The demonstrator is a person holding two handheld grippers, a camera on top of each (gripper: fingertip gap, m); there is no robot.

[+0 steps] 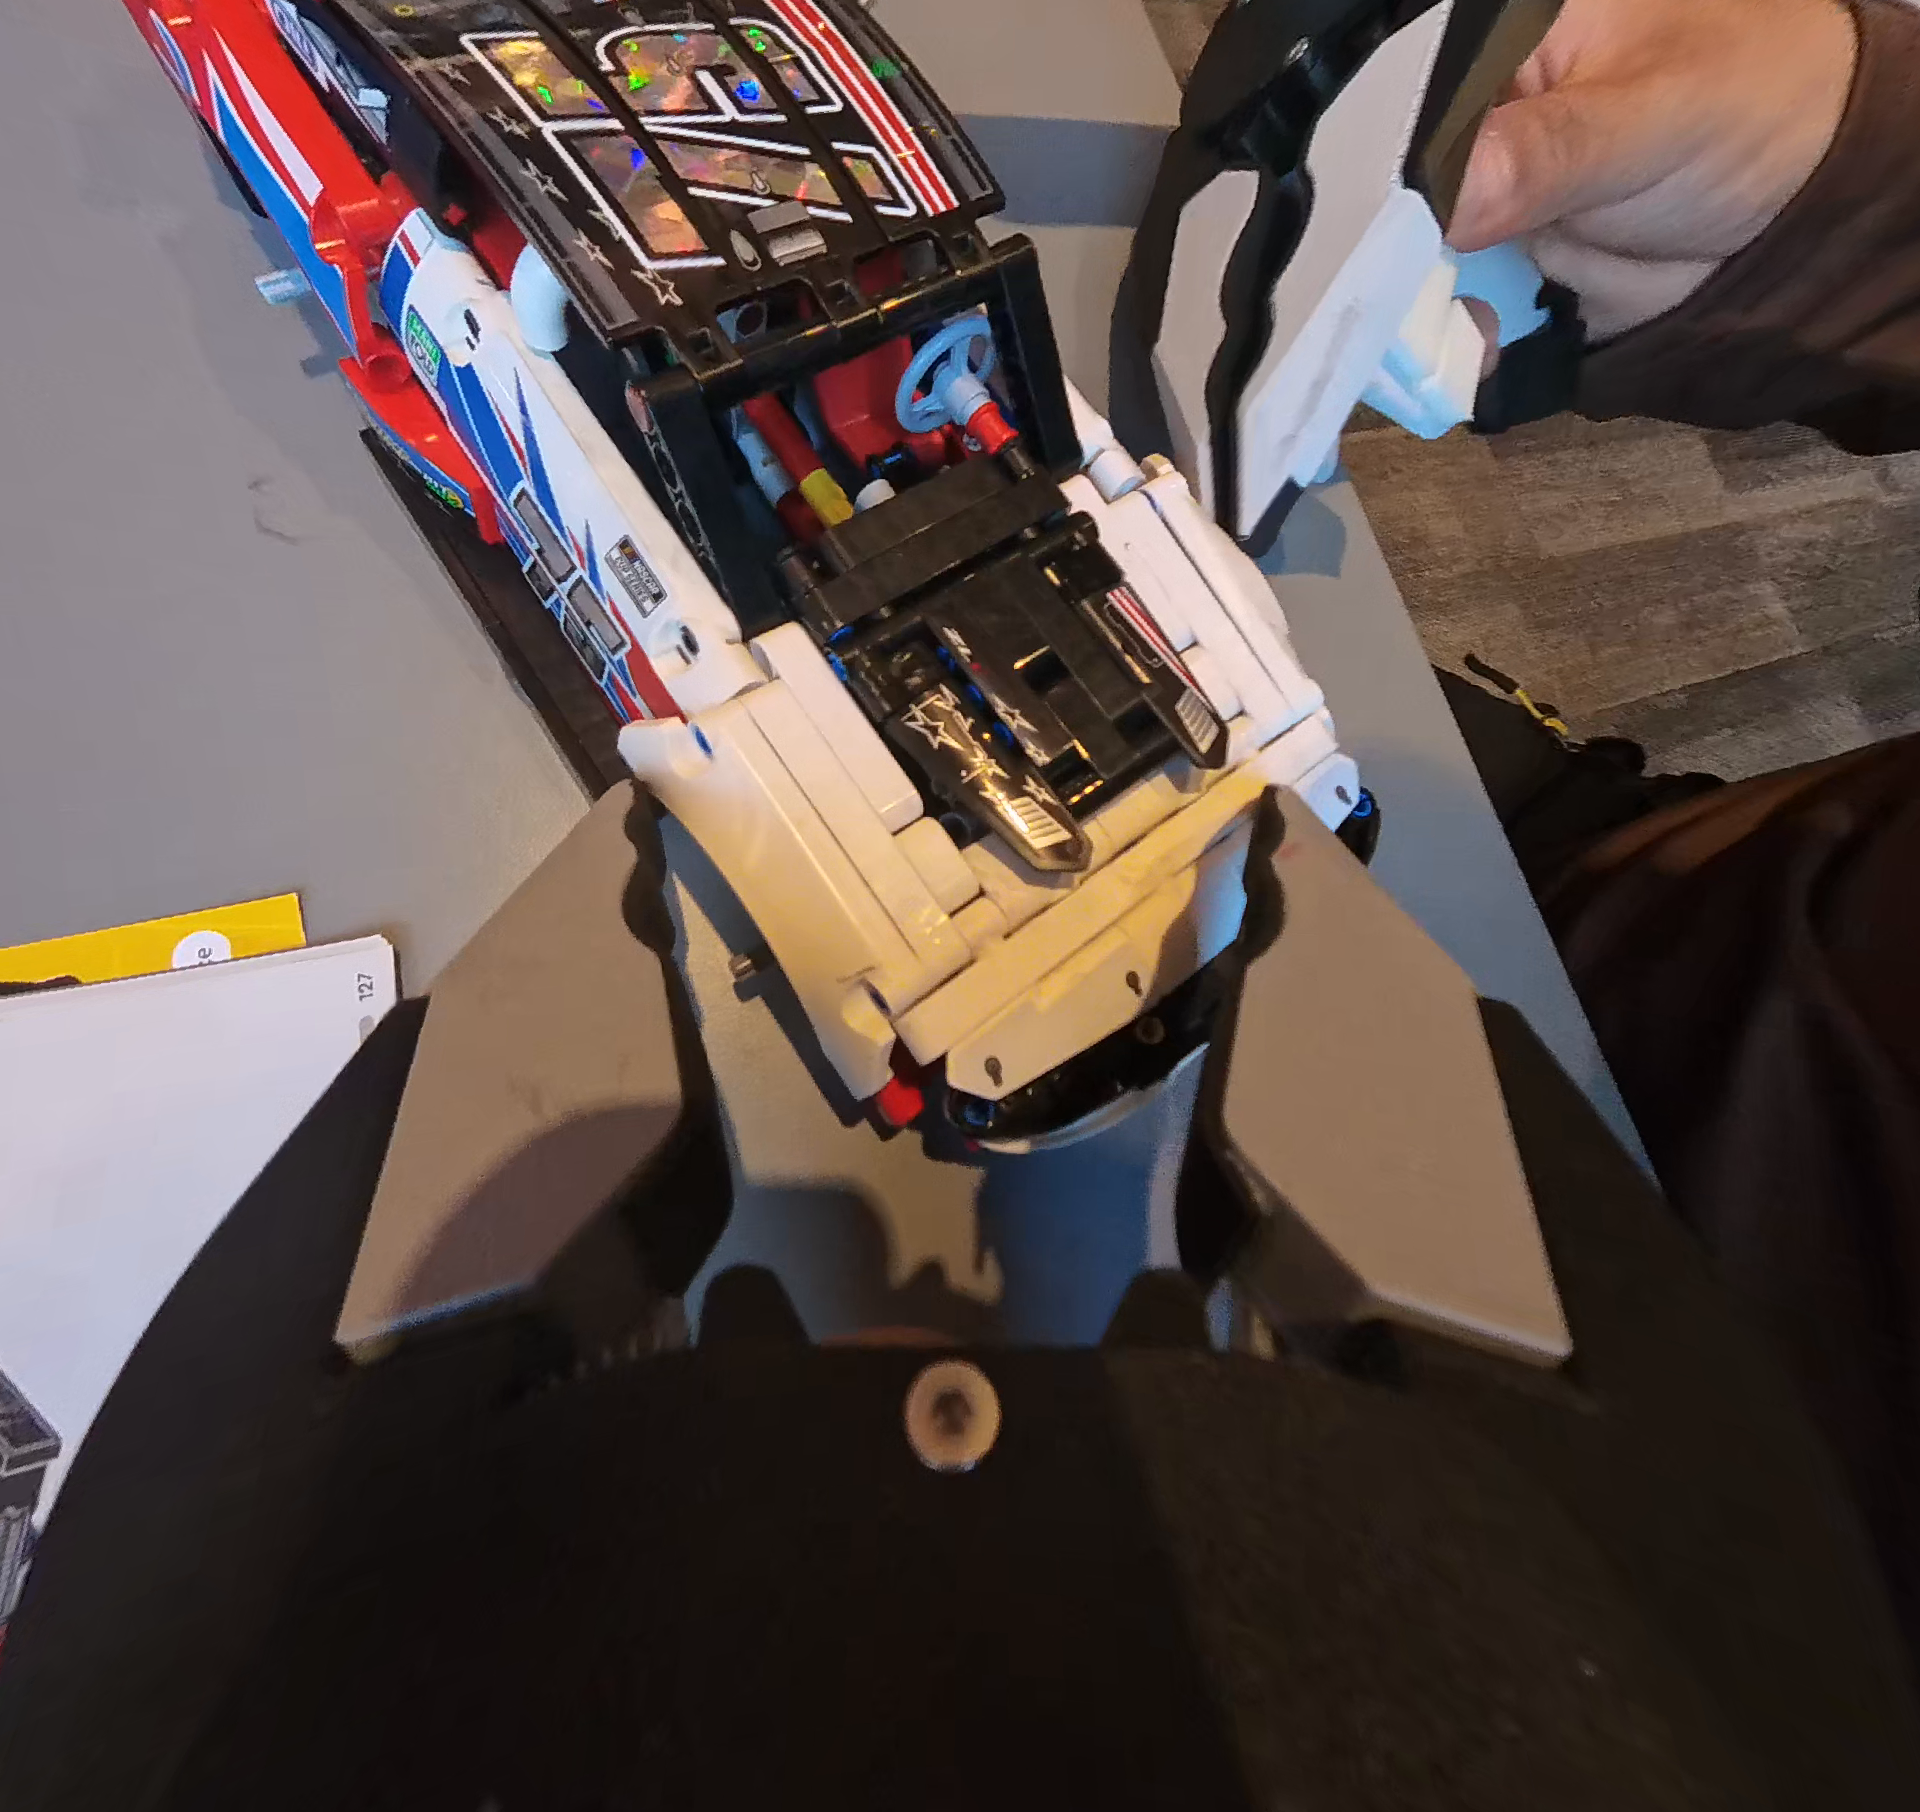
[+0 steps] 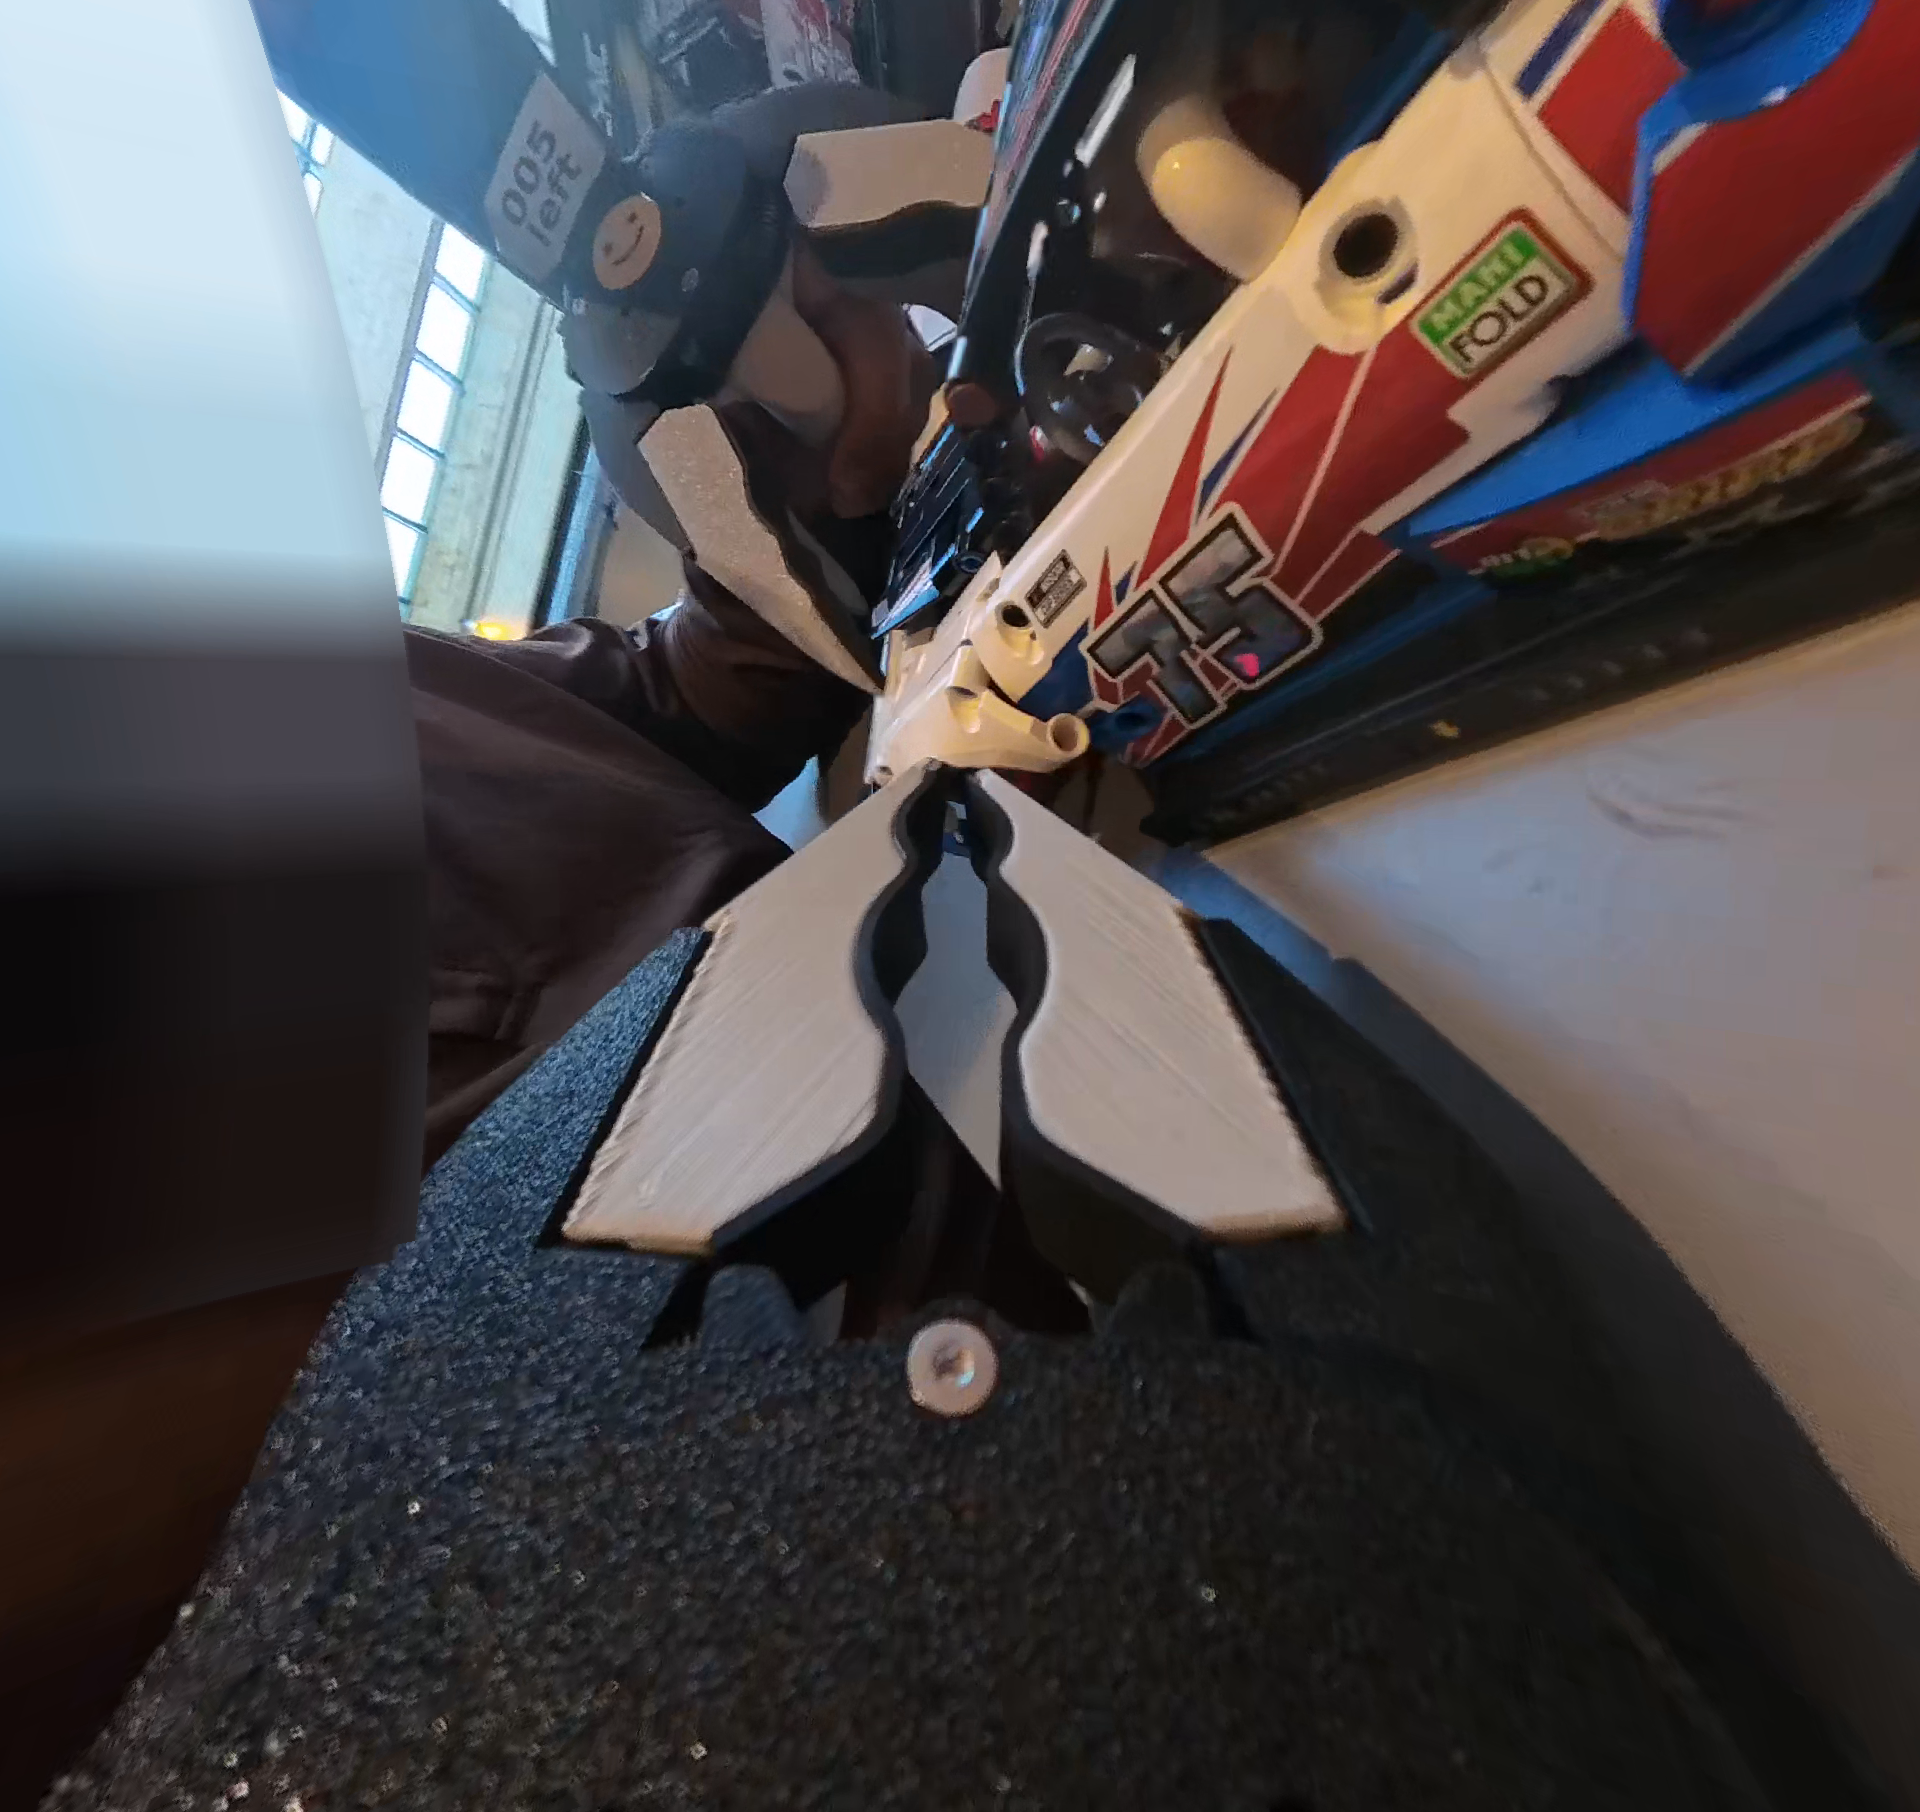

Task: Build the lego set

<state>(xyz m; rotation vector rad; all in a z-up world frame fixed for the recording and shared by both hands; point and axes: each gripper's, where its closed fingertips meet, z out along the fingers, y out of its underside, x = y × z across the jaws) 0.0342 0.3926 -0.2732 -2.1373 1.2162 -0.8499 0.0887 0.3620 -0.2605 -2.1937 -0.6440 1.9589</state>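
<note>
A large lego race car, white, red and blue with a black roof, lies on the grey table. My left gripper straddles its white end, one finger touching each side, shut on the car. It also shows in the right wrist view, clamped across the car. My right gripper is shut, its tips against a white corner of the car low on its side. I cannot tell if anything small sits between them. In the left wrist view it hangs at the car's right flank.
A white instruction booklet and a yellow sheet lie at the left. A hand in a dark sleeve holds the right gripper. The table edge runs close along the car's right side, with grey carpet beyond. A dark strip lies under the car.
</note>
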